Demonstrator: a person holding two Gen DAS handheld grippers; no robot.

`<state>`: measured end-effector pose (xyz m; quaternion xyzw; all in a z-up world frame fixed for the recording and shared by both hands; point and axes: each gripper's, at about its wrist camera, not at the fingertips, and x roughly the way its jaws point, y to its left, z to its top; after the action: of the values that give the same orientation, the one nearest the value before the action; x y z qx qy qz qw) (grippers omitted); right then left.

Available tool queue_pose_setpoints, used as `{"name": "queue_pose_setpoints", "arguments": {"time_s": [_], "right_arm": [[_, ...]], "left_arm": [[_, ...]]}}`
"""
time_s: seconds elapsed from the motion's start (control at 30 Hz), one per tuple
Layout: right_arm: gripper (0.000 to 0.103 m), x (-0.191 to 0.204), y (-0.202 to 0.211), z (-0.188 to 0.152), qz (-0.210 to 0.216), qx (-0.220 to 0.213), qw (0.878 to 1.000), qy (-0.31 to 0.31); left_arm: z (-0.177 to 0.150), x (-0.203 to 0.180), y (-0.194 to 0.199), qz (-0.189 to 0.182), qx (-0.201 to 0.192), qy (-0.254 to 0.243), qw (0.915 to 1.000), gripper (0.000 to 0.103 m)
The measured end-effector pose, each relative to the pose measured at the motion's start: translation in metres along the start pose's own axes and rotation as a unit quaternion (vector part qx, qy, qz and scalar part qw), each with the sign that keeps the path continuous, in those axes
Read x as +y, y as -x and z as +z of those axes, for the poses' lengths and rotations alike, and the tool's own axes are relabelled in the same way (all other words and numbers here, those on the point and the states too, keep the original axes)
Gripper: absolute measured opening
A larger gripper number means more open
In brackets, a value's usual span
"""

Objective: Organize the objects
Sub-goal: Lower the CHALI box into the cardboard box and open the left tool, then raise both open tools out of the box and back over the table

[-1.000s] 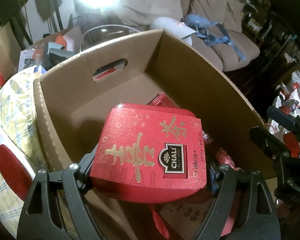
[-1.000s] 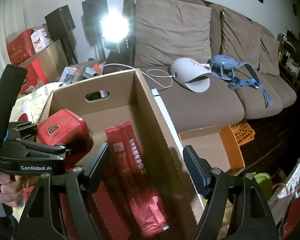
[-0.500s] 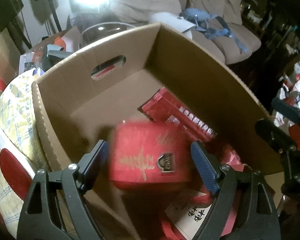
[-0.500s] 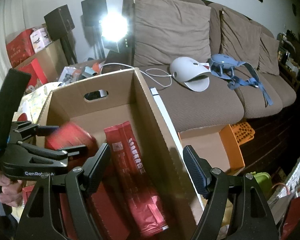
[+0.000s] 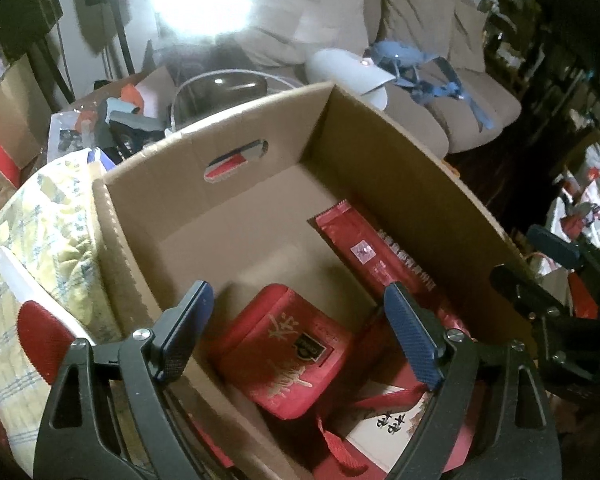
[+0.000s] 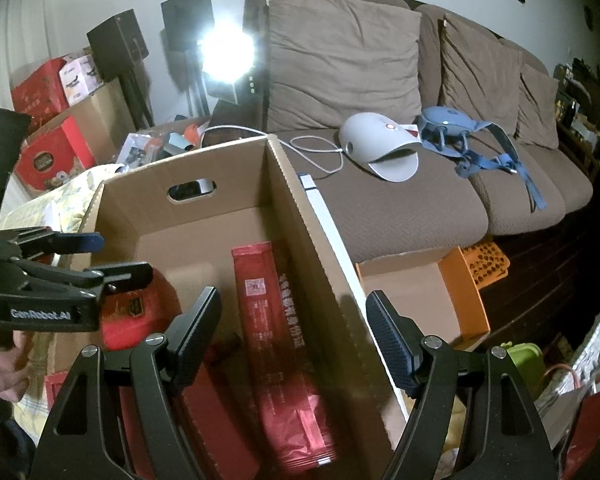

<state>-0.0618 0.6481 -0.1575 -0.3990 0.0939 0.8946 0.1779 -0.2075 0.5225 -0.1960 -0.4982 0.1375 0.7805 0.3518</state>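
The left tool (image 5: 296,332) hung with its jaws spread wide and empty over the cardboard box (image 5: 400,168); "GenRobot.AI" was printed on its black frame in the right wrist view. Below it, on the box floor, lay the rounded red tea box (image 5: 288,356) with gold characters and a dark badge. Beside it stretched a long, glossy red foil packet (image 6: 284,352). The right tool (image 6: 294,328) stood wide, empty. Beyond sat a brown fabric sofa (image 6: 380,200).

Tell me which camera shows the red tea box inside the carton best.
The left wrist view: the red tea box lies face up with its whole lid visible. In the right wrist view, the left tongs cover most of it, leaving only a corner.
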Motion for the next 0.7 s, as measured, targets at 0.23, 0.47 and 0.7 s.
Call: {"name": "queue_pose_setpoints", "arguments": {"time_s": [0.23, 0.47, 0.7], "right_arm": [[0.078, -0.002, 0.002, 0.000, 0.004, -0.004, 1.000, -0.007], [0.080, -0.002, 0.009, 0.003, 0.003, -0.014, 1.000, -0.012], [0.081, 0.001, 0.023, 0.009, 0.004, -0.031, 0.999, -0.011]], "left_arm": [[0.005, 0.006, 0.021, 0.013, -0.031, 0.005, 0.9994, 0.086], [0.008, 0.010, 0.052, 0.007, -0.086, 0.006, 0.9963, 0.089], [0.008, 0.009, 0.083, 0.009, -0.129, 0.001, 0.9915, 0.089]]}}
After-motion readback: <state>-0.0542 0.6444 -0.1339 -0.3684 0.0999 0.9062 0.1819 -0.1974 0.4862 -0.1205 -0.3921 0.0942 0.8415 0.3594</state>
